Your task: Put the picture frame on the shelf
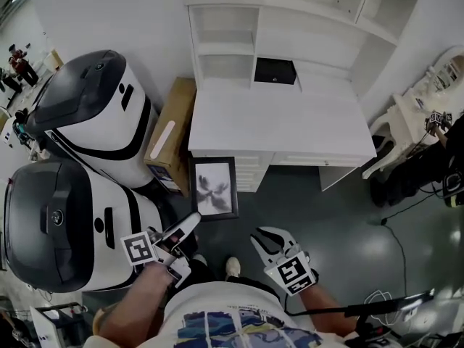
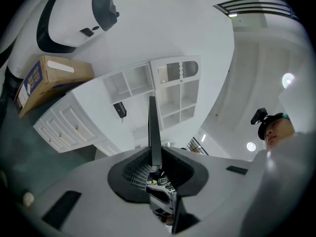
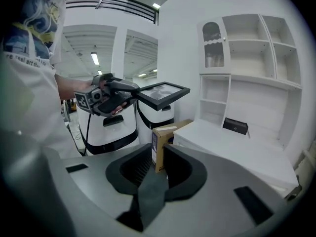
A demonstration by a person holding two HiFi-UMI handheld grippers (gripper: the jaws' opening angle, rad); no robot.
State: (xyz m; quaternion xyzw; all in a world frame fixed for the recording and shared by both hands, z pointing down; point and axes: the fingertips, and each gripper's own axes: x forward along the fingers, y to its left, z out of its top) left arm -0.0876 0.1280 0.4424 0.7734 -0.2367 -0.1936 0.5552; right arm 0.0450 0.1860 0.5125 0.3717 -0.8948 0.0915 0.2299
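The black picture frame [image 1: 214, 187], holding a pale grey print, hangs level over the floor just in front of the white desk [image 1: 283, 122]. My left gripper [image 1: 190, 227] is shut on its near edge. In the left gripper view the frame [image 2: 154, 132] shows edge-on between the jaws. The right gripper view shows it [image 3: 163, 94] held out flat by the left gripper [image 3: 132, 90]. The white shelf unit [image 1: 225, 42] rises behind the desk, its compartments [image 3: 247, 48] bare. My right gripper [image 1: 267, 239] hangs low at the right, open, with nothing between its jaws.
A small black box [image 1: 275, 71] sits at the back of the desk. A cardboard box [image 1: 170, 133] leans against the desk's left side. Two large white-and-black machines [image 1: 87, 114] stand at the left. A white chair [image 1: 395, 133] and cables are at the right.
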